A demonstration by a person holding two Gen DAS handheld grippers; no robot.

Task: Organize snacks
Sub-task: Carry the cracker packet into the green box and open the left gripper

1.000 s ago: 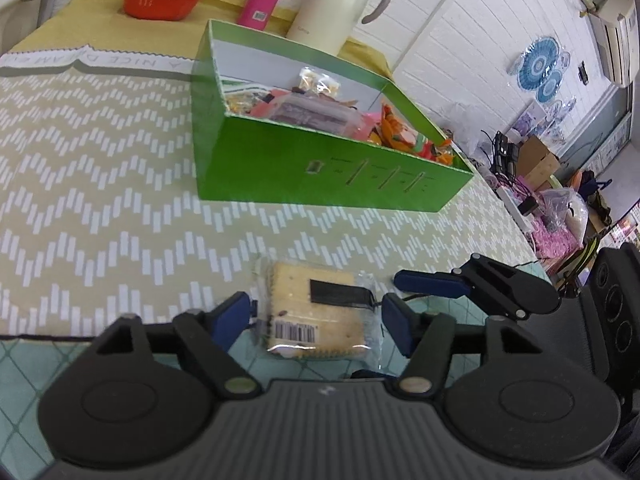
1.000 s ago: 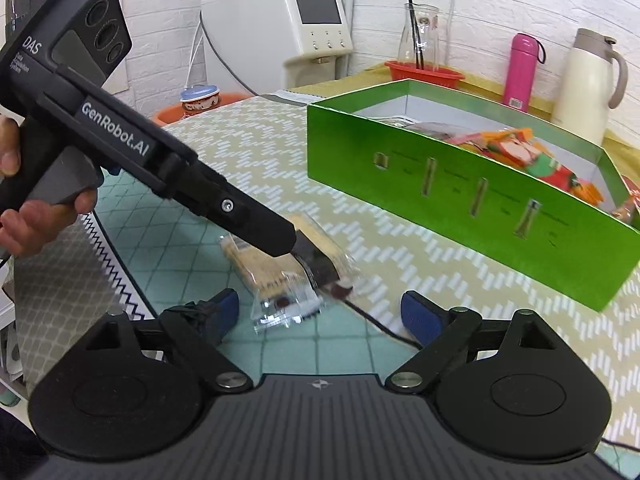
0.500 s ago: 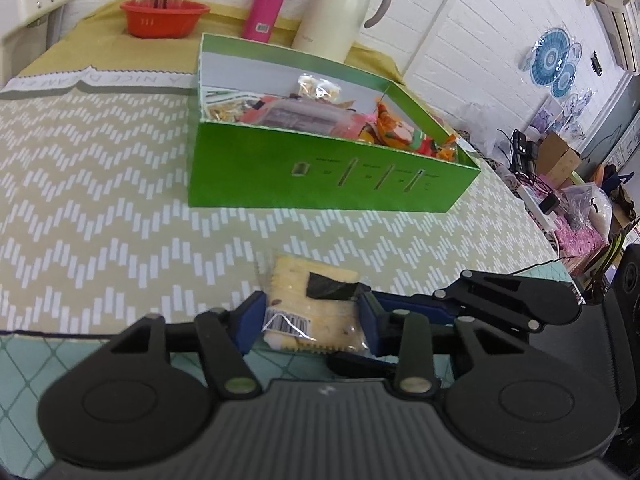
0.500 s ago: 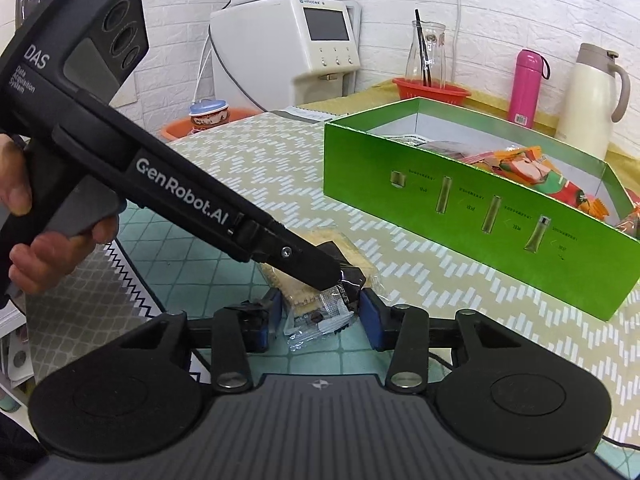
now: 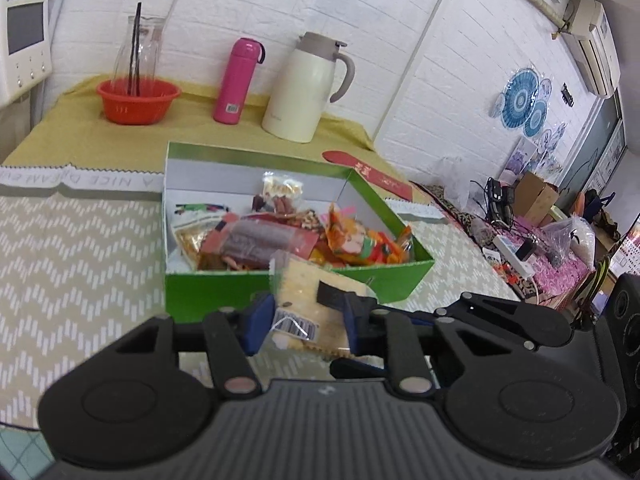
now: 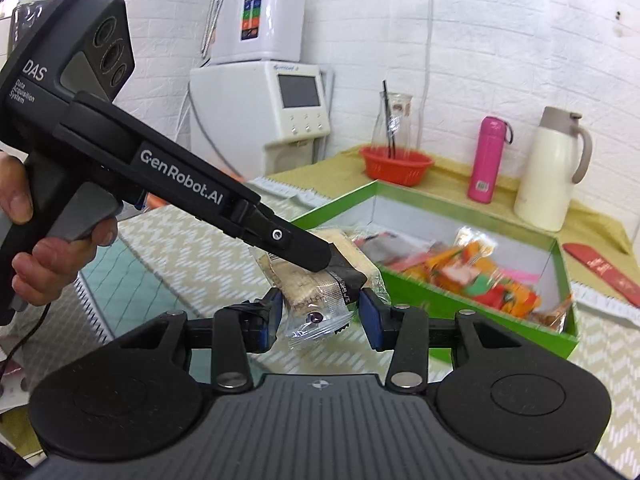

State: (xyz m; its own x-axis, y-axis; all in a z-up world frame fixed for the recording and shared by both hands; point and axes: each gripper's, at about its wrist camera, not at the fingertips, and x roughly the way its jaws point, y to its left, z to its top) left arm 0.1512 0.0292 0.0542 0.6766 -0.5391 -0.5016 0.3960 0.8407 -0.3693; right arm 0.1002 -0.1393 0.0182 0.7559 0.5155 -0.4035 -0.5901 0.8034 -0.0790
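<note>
- A wrapped cracker packet (image 5: 298,312) is gripped from two sides, above the counter (image 5: 80,240) before the green snack box (image 5: 384,216).
- The left hand-held gripper (image 5: 308,320) is closing on it; the right hand-held gripper (image 6: 318,320) is clamped on it.

A lived-in home room with white-painted brick walls (image 5: 400,12): a cloth-covered bench (image 5: 72,240) carries a cream thermos jug (image 5: 304,84) and pink flask (image 5: 238,80), beside a white water dispenser (image 6: 260,108), a wall-mounted air conditioner (image 5: 592,36) and cluttered boxes (image 5: 536,200).
</note>
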